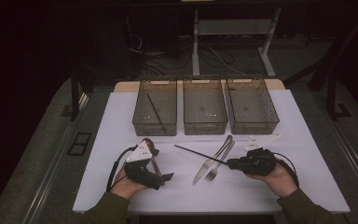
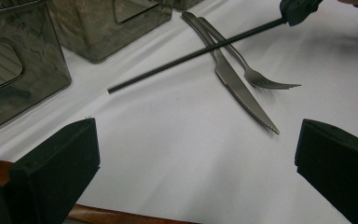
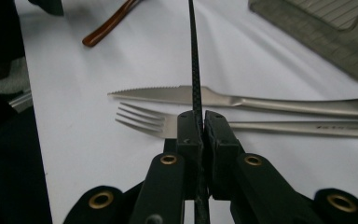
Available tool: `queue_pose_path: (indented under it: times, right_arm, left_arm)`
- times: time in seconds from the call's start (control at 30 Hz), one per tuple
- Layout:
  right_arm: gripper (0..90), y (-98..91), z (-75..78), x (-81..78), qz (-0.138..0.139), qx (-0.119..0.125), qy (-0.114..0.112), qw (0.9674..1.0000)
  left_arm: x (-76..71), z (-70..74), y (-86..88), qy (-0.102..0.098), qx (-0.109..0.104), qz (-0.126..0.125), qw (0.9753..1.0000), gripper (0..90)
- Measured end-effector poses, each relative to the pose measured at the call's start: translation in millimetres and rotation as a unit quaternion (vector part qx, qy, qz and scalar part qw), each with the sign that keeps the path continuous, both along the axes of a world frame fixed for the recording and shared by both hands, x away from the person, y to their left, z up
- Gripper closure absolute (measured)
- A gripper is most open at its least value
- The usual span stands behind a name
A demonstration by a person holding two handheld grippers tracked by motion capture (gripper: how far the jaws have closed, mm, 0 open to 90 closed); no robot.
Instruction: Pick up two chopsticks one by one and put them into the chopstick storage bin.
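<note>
My right gripper (image 1: pixel 230 163) (image 3: pixel 201 126) is shut on one end of a thin black chopstick (image 1: pixel 198 154) (image 3: pixel 195 60), which sticks out to the left, slightly raised, over a steel knife (image 1: pixel 209 164) (image 3: pixel 177 94) and fork (image 1: pixel 220 164) (image 3: pixel 140 119) lying side by side on the white table. My left gripper (image 1: pixel 162 165) (image 2: pixel 196 163) rests at the front left, its jaws wide open with nothing between them, over a brown wooden utensil (image 1: pixel 150 143) (image 2: pixel 112 215). The left gripper view shows the chopstick (image 2: pixel 191 55) crossing the knife (image 2: pixel 242 95) and fork (image 2: pixel 261 79).
Three grey see-through bins stand in a row at the back: left (image 1: pixel 154 123), middle (image 1: pixel 205 123), right (image 1: pixel 254 123). A second black chopstick (image 1: pixel 154 109) lies in the left bin. White table surface (image 1: pixel 298 154) lies bare to the right; dark floor surrounds it.
</note>
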State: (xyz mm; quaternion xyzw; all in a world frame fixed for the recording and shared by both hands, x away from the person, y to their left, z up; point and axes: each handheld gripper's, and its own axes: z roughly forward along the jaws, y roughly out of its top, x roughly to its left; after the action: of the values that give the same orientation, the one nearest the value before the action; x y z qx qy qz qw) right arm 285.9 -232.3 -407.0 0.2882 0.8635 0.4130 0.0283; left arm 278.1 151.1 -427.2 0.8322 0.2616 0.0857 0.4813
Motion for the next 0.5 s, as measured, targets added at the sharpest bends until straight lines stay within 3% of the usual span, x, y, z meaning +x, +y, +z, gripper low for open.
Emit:
queue_pose_path:
  times: [0.5]
  right_arm:
    - [85.6,-11.1,18.4,2.1,-0.018,0.036,-0.021,0.9990]
  left_arm:
    - [2.5,-2.4,2.6,-0.001,-0.002,0.002,1.0000,0.0]
